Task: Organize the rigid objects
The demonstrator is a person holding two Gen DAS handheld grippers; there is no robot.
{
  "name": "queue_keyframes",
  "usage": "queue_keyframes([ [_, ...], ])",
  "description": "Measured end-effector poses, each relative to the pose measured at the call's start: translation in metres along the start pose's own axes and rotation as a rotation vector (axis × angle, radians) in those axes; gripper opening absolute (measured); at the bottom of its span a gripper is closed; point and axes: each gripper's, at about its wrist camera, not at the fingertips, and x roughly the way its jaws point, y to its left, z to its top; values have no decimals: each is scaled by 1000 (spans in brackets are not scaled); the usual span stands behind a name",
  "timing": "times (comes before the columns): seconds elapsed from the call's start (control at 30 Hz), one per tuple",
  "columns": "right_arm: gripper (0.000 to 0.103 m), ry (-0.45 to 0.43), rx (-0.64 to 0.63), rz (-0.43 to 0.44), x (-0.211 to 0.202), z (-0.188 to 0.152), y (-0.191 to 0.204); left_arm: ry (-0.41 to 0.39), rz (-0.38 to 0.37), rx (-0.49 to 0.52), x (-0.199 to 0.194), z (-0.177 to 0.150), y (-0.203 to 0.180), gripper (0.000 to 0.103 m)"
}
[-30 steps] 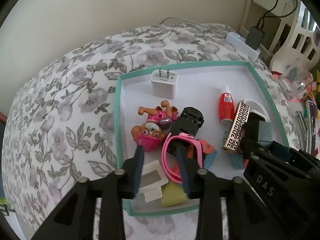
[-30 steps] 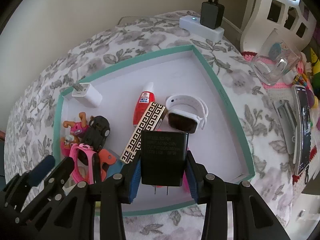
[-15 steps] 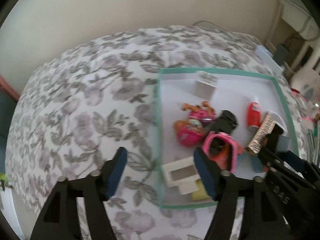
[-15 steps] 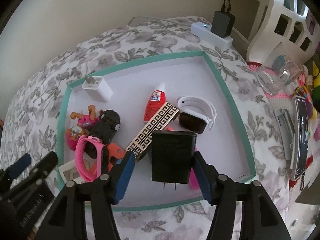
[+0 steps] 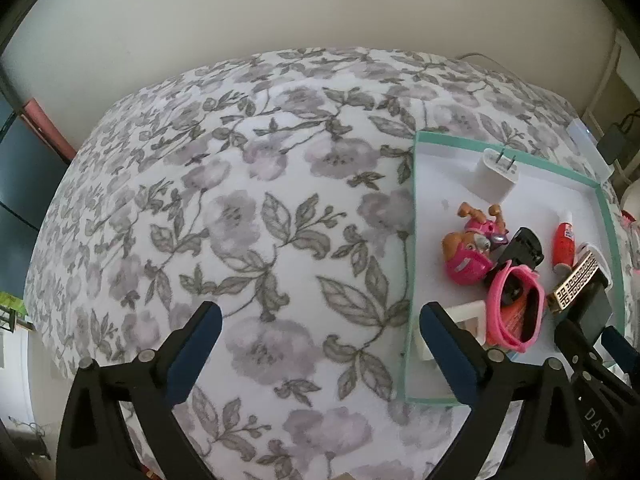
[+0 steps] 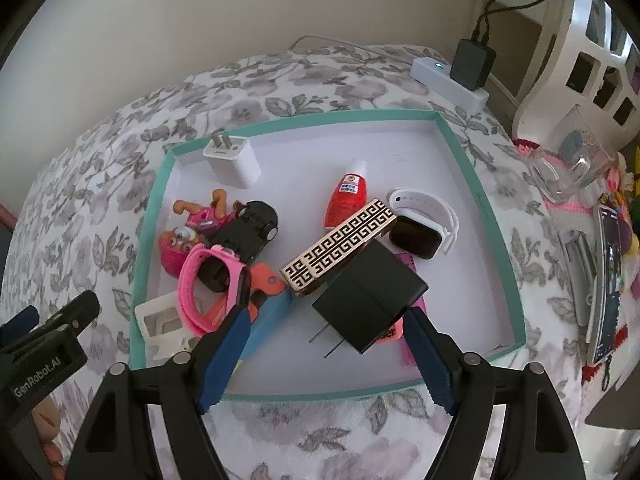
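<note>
Left tongs point(image 5: 316, 336) opening, empty, over floral bedspread point(image 5: 248, 216). Right tongs point(image 6: 324, 344) opening; boxy black charger point(image 6: 368, 300) loose between, tilted atop clutter in teal-rimmed tray point(image 6: 460, 148).

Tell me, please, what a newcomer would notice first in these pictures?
First, the teal-rimmed tray on the flowered bedspread, crowded with small things. A black charger lies tilted near its front edge, between the opening, not touching jaws of the right gripper. To its left sit a pink watch and a gold patterned bar.
</note>
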Motion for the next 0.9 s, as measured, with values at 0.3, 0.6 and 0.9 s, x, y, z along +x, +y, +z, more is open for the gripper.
queue_keyframes([
  [0.3, 103, -19, -26, 9, -7, -9, 8, -2, 3, -10, -6, -12, 16, 101],
  [0.6, 103, -40, -44, 11, -15, -14, 14, -20, -2, -23, -13, -20, 24, 101],
  [0.9, 103, -60, -59, 18, -26, -19, 19, -38, -34, -16, -24, -25, 24, 101],
])
